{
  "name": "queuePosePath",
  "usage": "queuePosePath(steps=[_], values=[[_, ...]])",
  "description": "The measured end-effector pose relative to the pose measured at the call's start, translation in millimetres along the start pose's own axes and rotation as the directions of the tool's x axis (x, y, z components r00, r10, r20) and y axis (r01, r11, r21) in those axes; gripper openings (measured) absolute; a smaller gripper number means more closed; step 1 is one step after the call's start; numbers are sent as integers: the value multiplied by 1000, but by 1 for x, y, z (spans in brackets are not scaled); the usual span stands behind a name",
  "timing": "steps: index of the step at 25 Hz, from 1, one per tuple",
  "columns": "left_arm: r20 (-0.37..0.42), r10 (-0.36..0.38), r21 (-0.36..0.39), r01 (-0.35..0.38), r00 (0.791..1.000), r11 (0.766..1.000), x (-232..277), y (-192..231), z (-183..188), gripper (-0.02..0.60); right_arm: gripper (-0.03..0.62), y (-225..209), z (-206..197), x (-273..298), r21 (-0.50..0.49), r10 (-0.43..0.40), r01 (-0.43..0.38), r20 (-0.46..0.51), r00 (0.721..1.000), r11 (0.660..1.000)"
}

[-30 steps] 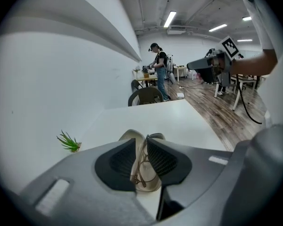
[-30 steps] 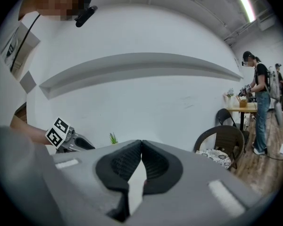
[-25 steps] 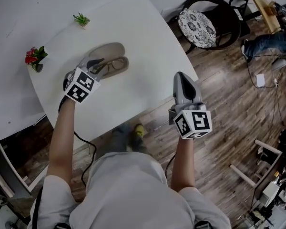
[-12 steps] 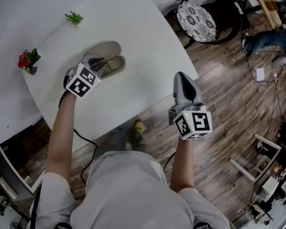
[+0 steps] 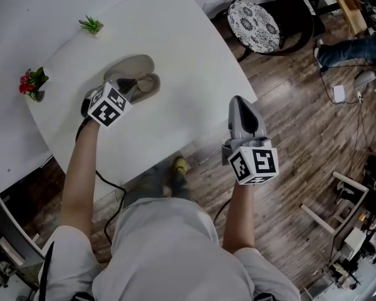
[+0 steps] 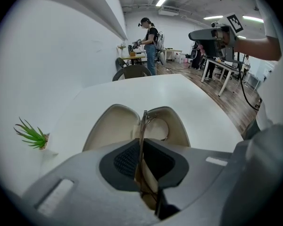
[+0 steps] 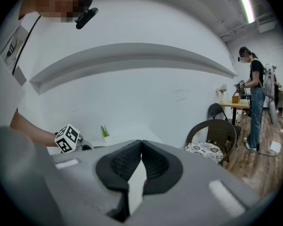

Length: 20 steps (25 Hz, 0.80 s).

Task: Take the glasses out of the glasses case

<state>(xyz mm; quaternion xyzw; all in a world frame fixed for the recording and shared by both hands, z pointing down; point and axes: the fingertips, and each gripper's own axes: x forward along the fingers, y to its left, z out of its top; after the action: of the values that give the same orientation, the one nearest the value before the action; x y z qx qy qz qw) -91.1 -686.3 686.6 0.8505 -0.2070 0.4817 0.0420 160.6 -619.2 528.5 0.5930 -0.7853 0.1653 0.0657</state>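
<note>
The glasses case (image 5: pixel 133 63) lies open on the white table (image 5: pixel 188 49), in the upper left of the head view, so that the glasses (image 6: pixel 143 121) inside are reachable. The left gripper (image 6: pixel 141 142) is clenched on a thin part of their frame, probably to lift them out. The right gripper (image 7: pixel 141 147), at lower right beyond the table's edge, is closed on nothing and seems to wait. No brand or writing is readable, only square markers on both grippers.

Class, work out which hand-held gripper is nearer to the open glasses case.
Left. The left hand-held gripper is right at the glasses case, shut on the glasses; the right hand-held gripper is held apart, by the table edge, shut and empty.
</note>
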Motion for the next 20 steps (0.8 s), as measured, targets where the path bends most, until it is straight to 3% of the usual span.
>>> queuePosePath(steps=[8,20], values=[[15,35,-2,-35,999,999,-8,4,0,25,3,8,-2,-3,1,11,-11,-3,1000,1000],[117,198,-50,-193,973,980,-62,23,18,24,3,33,15,-11,-22,71,-70,37,997,997]])
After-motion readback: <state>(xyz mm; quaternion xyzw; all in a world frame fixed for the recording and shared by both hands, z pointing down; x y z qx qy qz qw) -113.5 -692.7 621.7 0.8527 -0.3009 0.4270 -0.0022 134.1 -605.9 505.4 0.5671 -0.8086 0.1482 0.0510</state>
